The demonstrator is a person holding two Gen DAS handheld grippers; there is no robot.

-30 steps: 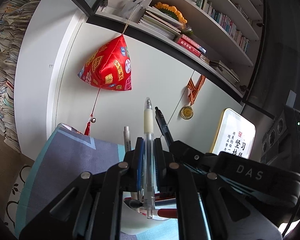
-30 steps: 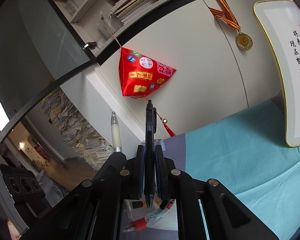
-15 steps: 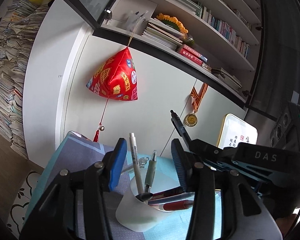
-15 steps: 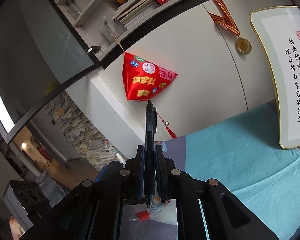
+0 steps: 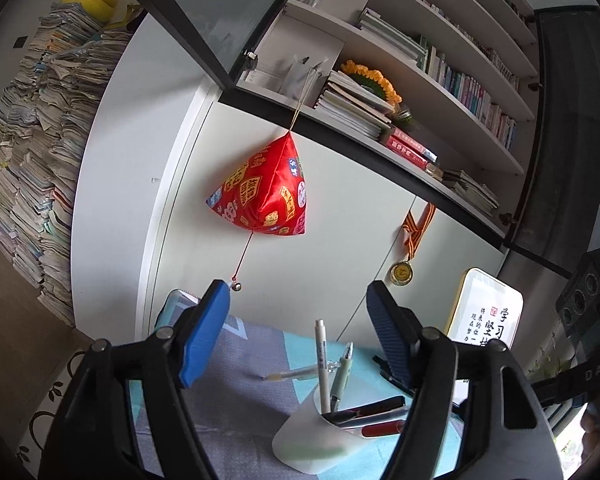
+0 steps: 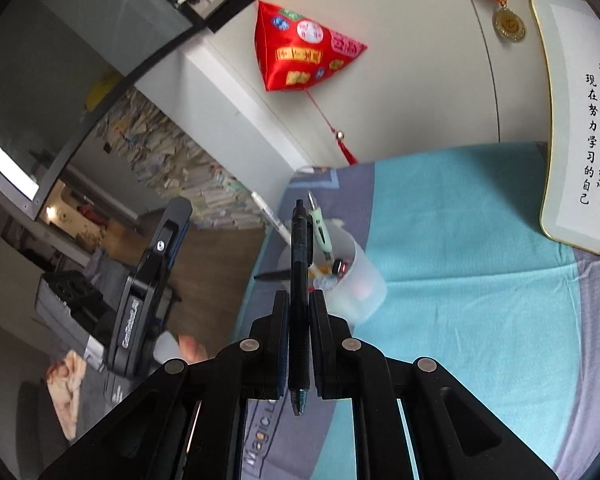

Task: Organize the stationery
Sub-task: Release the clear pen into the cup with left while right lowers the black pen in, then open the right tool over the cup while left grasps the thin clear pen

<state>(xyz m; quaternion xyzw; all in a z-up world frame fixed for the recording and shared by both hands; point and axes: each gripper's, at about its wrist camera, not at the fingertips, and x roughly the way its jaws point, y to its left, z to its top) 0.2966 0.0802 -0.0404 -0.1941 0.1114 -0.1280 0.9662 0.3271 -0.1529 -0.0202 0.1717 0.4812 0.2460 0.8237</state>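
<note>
A white translucent cup (image 5: 316, 440) stands on the teal and grey cloth (image 5: 236, 396) with several pens in it, among them a white pen (image 5: 321, 356) and a green pen (image 5: 342, 368). My left gripper (image 5: 297, 286) hangs back from the cup, its jaws opening with nothing between them. One more pen (image 5: 296, 375) lies on the cloth behind the cup. In the right wrist view my right gripper (image 6: 299, 296) is shut on a black pen (image 6: 300, 264), tilted down just short of the cup (image 6: 360, 284). The left gripper (image 6: 156, 264) shows at the left there.
A gold-framed calligraphy board (image 6: 580, 120) leans against the white cabinet at the right. A red pyramid ornament (image 5: 268, 192) and a medal (image 5: 400, 271) hang on the cabinet front. Bookshelves run above. Stacked papers (image 5: 32, 152) rise at the far left. A hand (image 6: 188, 348) shows below the left gripper.
My left gripper opened, let go of the clear pen, which now stands in the cup, and drew back. My right gripper tipped downward toward the cup, still shut on the black pen.
</note>
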